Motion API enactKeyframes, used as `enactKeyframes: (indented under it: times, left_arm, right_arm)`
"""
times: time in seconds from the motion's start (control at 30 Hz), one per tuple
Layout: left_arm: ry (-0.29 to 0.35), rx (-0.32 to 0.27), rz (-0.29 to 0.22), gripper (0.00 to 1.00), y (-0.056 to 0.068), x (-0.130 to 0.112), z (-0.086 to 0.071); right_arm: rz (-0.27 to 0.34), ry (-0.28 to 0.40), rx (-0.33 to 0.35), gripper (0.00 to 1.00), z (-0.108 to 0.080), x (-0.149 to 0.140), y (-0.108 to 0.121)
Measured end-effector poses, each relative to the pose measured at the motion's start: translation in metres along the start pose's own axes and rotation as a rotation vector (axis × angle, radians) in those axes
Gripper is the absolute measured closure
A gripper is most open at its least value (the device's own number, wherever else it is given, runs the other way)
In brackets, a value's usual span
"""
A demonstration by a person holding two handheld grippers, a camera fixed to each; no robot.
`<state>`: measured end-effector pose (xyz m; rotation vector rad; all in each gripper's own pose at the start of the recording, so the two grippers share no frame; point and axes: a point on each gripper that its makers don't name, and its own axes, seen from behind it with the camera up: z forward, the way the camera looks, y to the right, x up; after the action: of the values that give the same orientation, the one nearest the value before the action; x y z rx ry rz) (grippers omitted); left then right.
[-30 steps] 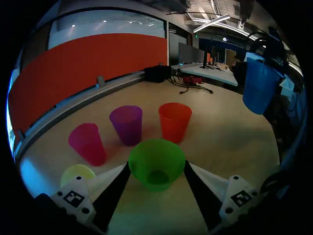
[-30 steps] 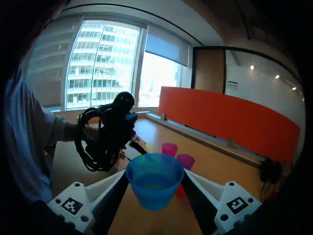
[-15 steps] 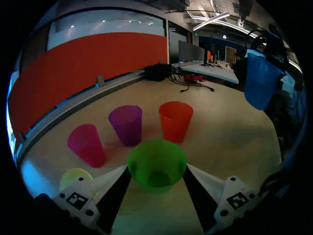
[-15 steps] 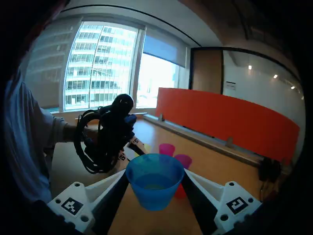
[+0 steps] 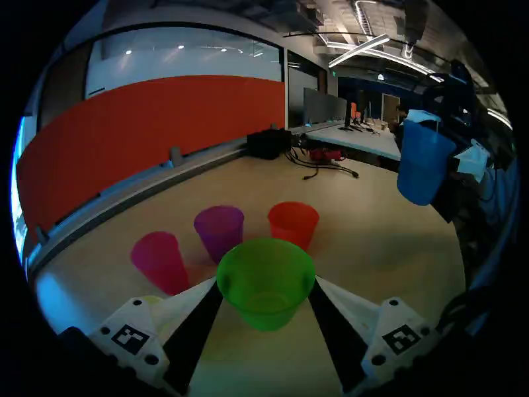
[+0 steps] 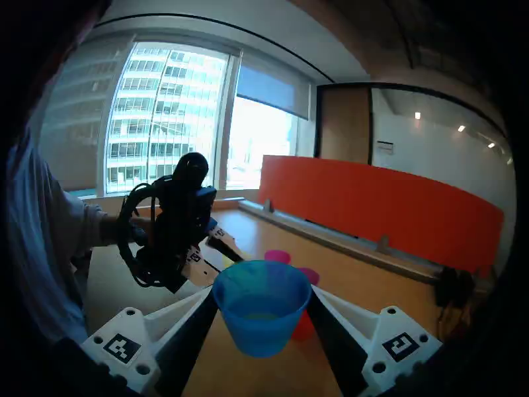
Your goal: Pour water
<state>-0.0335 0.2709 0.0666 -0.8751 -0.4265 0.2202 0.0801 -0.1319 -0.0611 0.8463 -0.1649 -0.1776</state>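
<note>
Right gripper (image 6: 262, 296) clamped mid-wall on thin blue cup (image 6: 260, 331), seemingly part-filled: sloshy, crushable, grip gently; left gripper (image 5: 266, 286) clamped likewise on light green cup (image 5: 265, 309).

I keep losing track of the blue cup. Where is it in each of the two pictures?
Left gripper view: the blue cup hangs at the right edge, above the table, beyond the green cup that the left gripper holds.
Right gripper view: the blue cup is bottom centre, between the fingers of the right gripper.
Shared landmark: the orange wall panel.
</note>
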Motion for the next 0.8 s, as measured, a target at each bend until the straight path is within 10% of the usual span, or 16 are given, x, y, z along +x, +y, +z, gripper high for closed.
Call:
enactKeyframes:
  times: [0.8]
  left_arm:
    - [0.254,0.125,0.011,0.14,-0.019,0.088,-0.122]
  right_arm:
    - [-0.007,0.029,0.004,0.08,0.007,0.029,-0.006]
